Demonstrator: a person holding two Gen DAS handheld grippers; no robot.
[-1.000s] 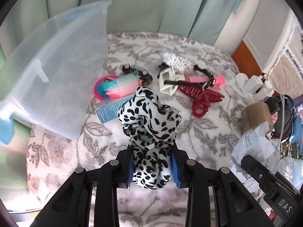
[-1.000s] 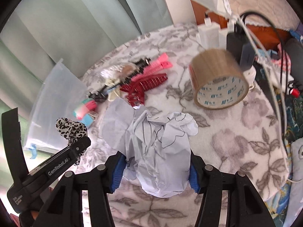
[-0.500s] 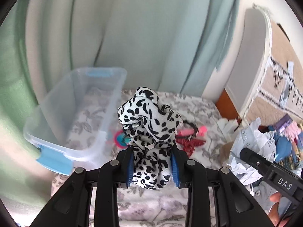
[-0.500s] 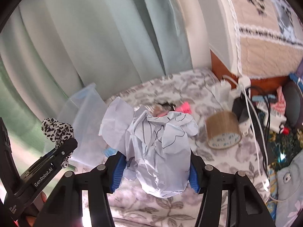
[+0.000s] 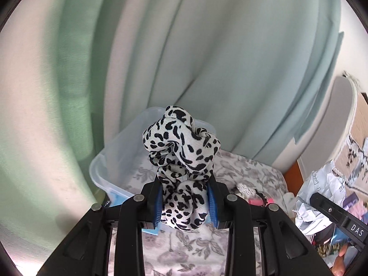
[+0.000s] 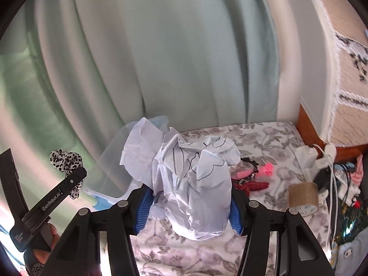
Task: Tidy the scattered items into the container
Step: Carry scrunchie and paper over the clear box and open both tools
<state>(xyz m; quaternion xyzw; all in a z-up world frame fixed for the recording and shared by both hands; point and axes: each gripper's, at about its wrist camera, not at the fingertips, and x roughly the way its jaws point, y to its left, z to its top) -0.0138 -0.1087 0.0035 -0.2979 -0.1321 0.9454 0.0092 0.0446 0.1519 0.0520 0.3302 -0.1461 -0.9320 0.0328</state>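
Scrunchie (image 5: 181,158) pinched by left tongs (image 5: 185,204), crumpled paper (image 6: 193,184) clamped by right tongs (image 6: 189,207), tape roll (image 6: 303,194) shown only in right view.

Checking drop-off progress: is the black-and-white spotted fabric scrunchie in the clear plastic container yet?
Not yet. The scrunchie is clamped in the left gripper, raised above the container.

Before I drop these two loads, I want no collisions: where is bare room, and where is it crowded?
The clear bin shows only its floral-backed floor: free. The cloth is bare along the far edge by the curtain, and in front of the tape roll. Crowded: the hair clips mid-cloth and the chargers on the right.
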